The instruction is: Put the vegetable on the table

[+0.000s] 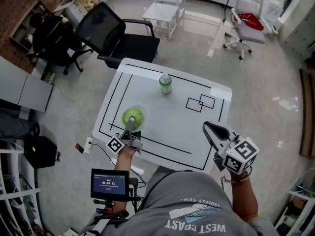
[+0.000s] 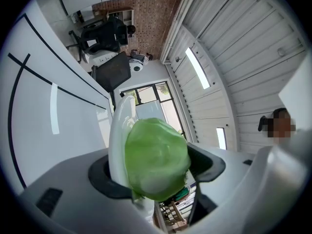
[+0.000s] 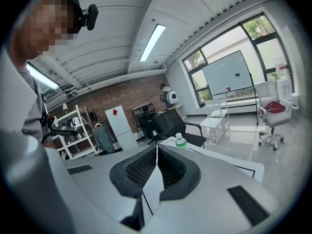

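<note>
Now at the placing step: left gripper (image 1: 131,123) clamps the vegetable (image 2: 156,160) over the near-left of the table (image 1: 167,127); I cannot tell whether it touches. Right gripper (image 1: 212,129) is closed, empty, near right. Next, I judge: seat it on the surface, then part the jaws.

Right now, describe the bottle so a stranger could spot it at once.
Find the white table with black lines. Near its far edge a bottle stands upright, alone. Unlike the round cabbage at the near side, it is slim and white-capped.
</note>
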`<state>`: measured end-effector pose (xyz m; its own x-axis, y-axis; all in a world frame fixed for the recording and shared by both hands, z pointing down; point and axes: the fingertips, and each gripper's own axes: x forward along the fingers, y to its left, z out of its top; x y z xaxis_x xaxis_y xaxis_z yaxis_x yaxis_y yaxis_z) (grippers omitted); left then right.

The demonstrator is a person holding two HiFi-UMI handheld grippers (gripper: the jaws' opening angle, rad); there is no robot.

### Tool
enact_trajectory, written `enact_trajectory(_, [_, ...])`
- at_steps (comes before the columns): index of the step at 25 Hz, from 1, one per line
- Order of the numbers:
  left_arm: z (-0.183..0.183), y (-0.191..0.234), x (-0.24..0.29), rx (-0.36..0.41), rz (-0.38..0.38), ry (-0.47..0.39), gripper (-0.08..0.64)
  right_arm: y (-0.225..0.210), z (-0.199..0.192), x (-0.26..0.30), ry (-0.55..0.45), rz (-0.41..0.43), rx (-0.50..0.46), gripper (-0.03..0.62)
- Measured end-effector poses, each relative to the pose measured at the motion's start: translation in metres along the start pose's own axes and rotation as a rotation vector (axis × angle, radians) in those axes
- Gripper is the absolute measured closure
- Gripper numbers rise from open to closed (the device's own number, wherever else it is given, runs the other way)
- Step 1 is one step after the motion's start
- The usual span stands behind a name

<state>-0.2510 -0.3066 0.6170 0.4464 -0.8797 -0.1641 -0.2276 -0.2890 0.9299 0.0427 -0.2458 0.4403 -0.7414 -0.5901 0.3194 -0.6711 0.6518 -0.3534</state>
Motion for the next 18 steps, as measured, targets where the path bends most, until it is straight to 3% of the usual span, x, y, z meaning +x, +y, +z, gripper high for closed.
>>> enact_trajectory(18, [-0.008,0.027,-0.007,-0.023,0.047,0.022,0.216,-0.01,-0.018,0.005,0.052,-0.024,0.031,0.583])
